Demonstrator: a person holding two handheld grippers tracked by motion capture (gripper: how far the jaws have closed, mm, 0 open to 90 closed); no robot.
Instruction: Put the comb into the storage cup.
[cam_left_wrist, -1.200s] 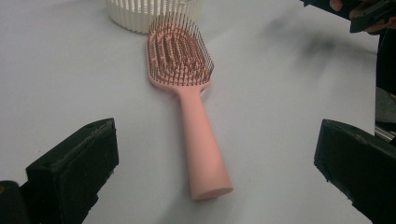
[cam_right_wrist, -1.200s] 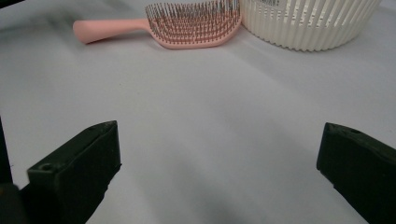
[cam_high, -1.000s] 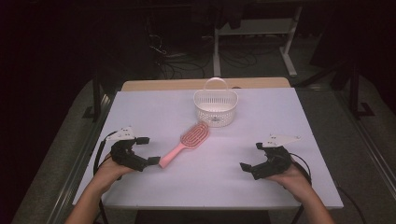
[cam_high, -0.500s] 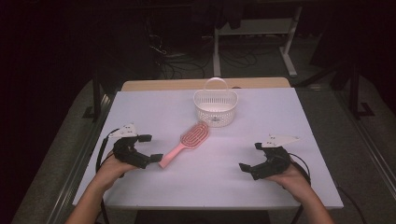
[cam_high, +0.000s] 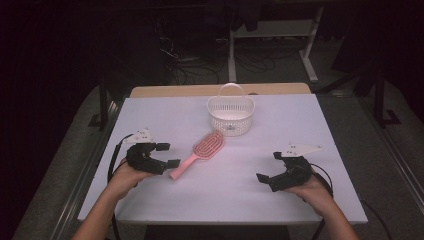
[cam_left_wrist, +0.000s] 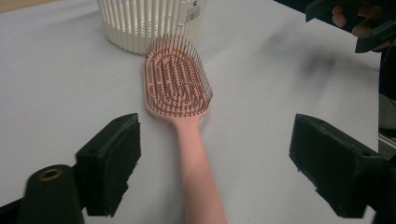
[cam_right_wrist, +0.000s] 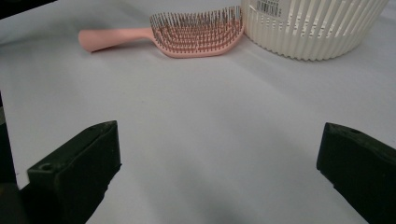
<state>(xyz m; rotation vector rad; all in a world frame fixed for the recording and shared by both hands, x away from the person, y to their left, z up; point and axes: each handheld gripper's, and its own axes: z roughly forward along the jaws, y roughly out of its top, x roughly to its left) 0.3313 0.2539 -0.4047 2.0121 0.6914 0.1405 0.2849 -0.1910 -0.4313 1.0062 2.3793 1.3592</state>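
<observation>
Hairbrush (cam_high: 200, 152) first: pink, one-piece plastic, with an oval vented head full of thin dark bristles pointing up and a plain tapering handle. It lies flat on the white surface (cam_high: 310, 125), and its handle runs straight in between the jaws of the left hand-held gripper (cam_high: 169, 155), head pointing away from it. From the left gripper view the handle (cam_left_wrist: 198, 163) sits in the gap nearer the left jaw, with bare surface showing on either side of it; neither pad presses on it. Those jaws have just been closing, yet they stand fairly wide with the handle loose between them.

Just beyond the brush head, looking out from the left hand-held gripper, stands a white slatted basket (cam_high: 231, 114) with a hoop handle, upright, its wall right against the tip of the brush or nearly so; whether they touch is hard to say. It bears a small barcode label (cam_left_wrist: 196, 8).

Over on the other side, the right hand-held gripper (cam_high: 267, 167) rests low on the surface, well apart from the brush, jaws spread wide on nothing but white surface. Ahead of it and off to its left lies the brush side-on (cam_right_wrist: 187, 35), with the basket (cam_right_wrist: 317, 28) ahead to its right. Nothing lies between the left jaws and the handle.
</observation>
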